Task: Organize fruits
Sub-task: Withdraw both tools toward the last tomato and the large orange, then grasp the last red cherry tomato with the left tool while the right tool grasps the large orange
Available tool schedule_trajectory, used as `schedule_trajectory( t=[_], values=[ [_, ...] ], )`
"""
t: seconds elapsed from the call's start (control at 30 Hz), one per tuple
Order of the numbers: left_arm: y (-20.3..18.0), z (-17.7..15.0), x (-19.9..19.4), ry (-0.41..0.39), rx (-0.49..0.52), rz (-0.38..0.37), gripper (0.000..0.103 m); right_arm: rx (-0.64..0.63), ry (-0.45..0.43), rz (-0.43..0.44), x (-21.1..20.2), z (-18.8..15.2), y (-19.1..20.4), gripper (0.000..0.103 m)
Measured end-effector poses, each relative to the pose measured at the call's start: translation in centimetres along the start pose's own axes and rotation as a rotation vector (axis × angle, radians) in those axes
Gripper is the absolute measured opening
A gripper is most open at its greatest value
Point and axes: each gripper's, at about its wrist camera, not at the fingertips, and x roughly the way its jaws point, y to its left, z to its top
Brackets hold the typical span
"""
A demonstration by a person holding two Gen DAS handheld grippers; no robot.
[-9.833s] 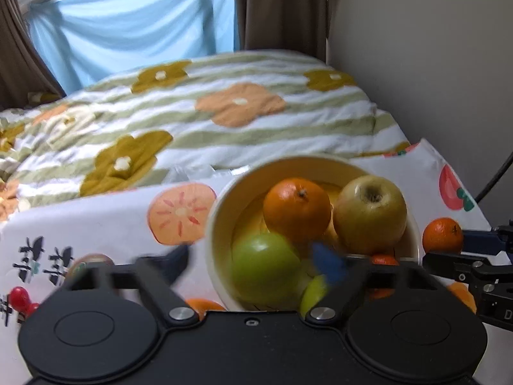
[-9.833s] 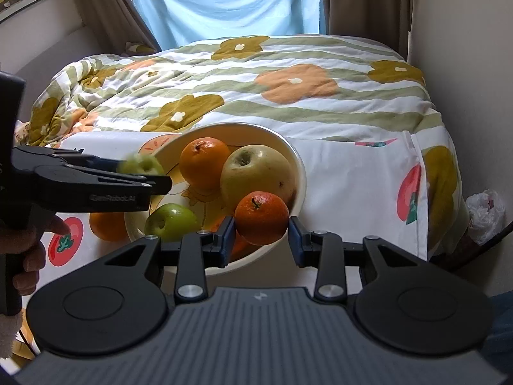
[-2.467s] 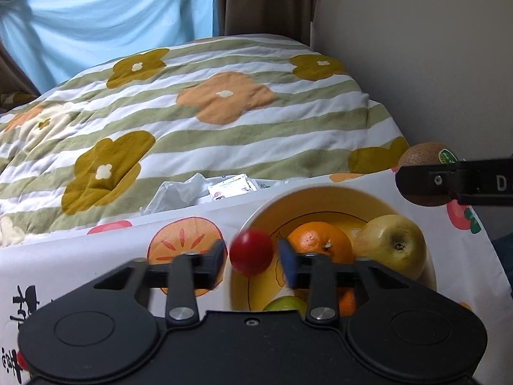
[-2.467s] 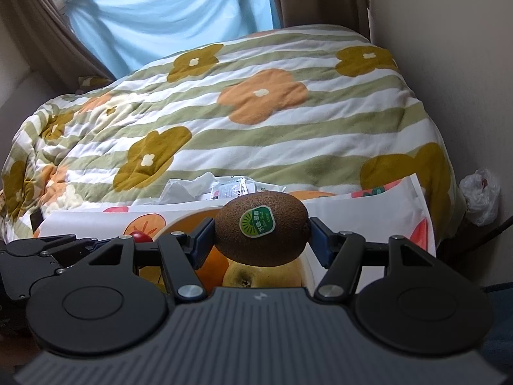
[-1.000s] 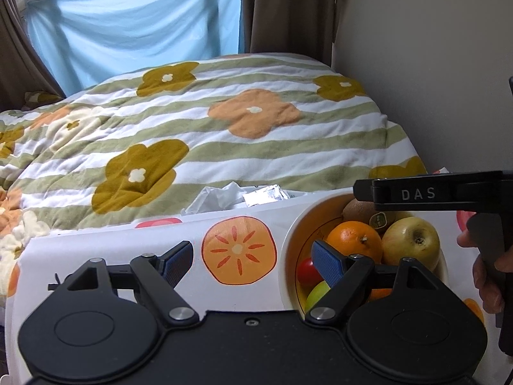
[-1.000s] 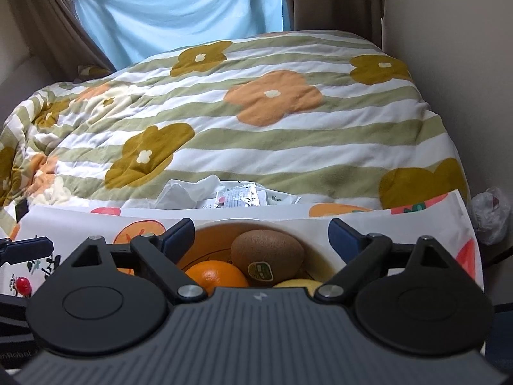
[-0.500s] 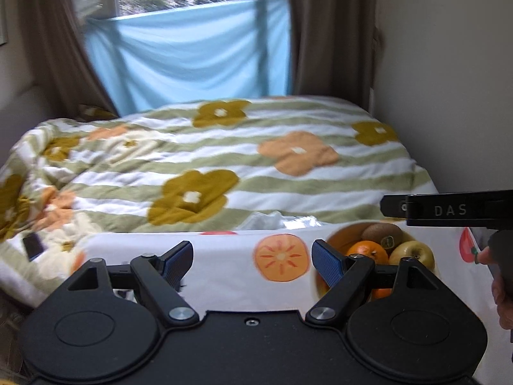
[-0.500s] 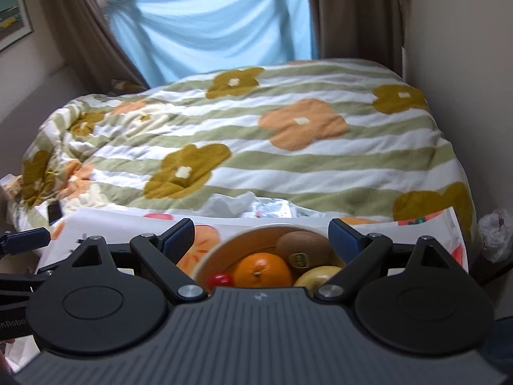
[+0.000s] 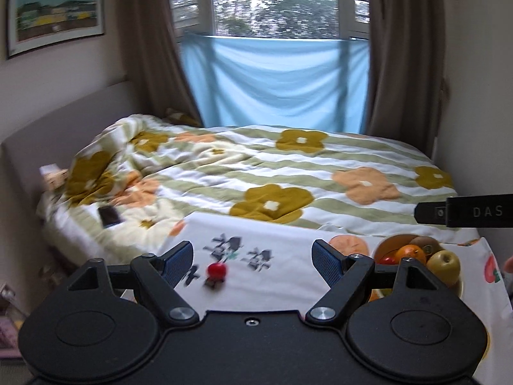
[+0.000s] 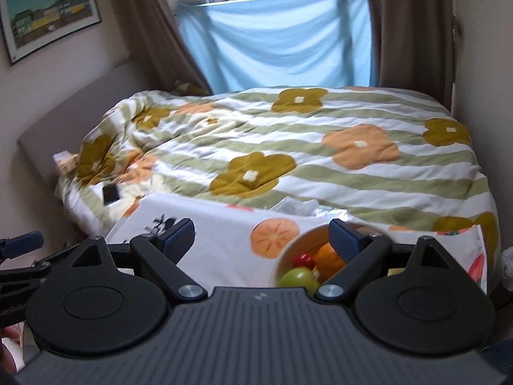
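Where the white fruit-print cloth [image 9: 288, 266] is spread over the foot of the bed, the bowl [image 9: 383, 247] is seen at its right end, an orange [image 9: 410, 253], a yellow apple [image 9: 444, 264] and a kiwi [image 9: 423, 242] heaped inside; the kiwi's long axis lies roughly level. A small red fruit [image 9: 217, 269] is left on the cloth. Both left gripper [image 9: 253, 260] and right gripper [image 10: 261, 239] are held spread, grasping nothing. Beyond, a flowered quilt [image 10: 288, 147], blue sheet [image 9: 275, 83] and brown curtains [image 9: 147, 38] are seen.

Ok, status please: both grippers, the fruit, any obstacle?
Left gripper open, empty. Right gripper open, empty. Cream round bowl holds fruit; small red round fruit outside it, on white printed cloth. No obstacle seen.
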Motion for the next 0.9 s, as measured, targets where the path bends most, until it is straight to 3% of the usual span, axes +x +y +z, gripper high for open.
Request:
schedule_trajectory(
  t=[0.37, 0.47, 0.9],
  values=[
    [4.3, -2.3, 1.9, 0.047, 0.034, 0.016, 0.085, 0.046, 0.102, -0.027, 1.3, -5.2, 2.7, 0.103],
    [5.6, -2.4, 3.9, 0.062, 0.068, -0.007, 0.095, 0.079, 0.111, -0.073, 2.4, -6.4, 3.5, 0.103],
    [9.6, -2.8, 15.1, 0.154, 0.182, -0.159, 0.095, 0.199, 0.112, -0.305, 8.0, -10.2, 6.3, 0.103]
  ],
)
